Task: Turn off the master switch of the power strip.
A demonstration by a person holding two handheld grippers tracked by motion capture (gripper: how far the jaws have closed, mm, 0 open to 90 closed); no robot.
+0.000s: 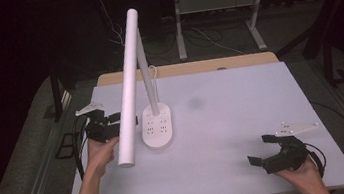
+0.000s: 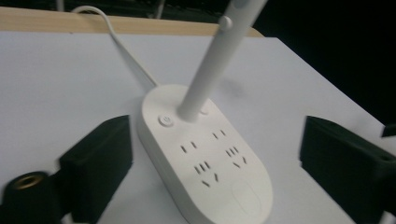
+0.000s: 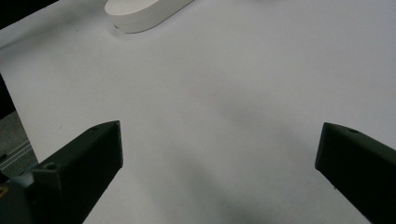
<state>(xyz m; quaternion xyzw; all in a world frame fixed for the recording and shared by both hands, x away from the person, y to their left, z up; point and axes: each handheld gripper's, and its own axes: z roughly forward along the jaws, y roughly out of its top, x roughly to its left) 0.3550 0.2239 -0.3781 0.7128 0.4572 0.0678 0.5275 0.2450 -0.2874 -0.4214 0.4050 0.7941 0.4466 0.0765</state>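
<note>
Jaws of left gripper wide apart, lamp base between, untouched.

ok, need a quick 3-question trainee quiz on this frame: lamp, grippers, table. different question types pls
1. True or false: the left gripper is clamped on the lamp head.
2. Multiple choice: the lamp base carries
A. socket holes and a round button
B. a dial and a screen
C. nothing at all
3. Fill in: the right gripper hovers over the bare ___ with open jaws, holding nothing.

Key:
1. False. In the left gripper view the jaws stand wide apart either side of the base, pressing on nothing.
2. A.
3. table.
</note>
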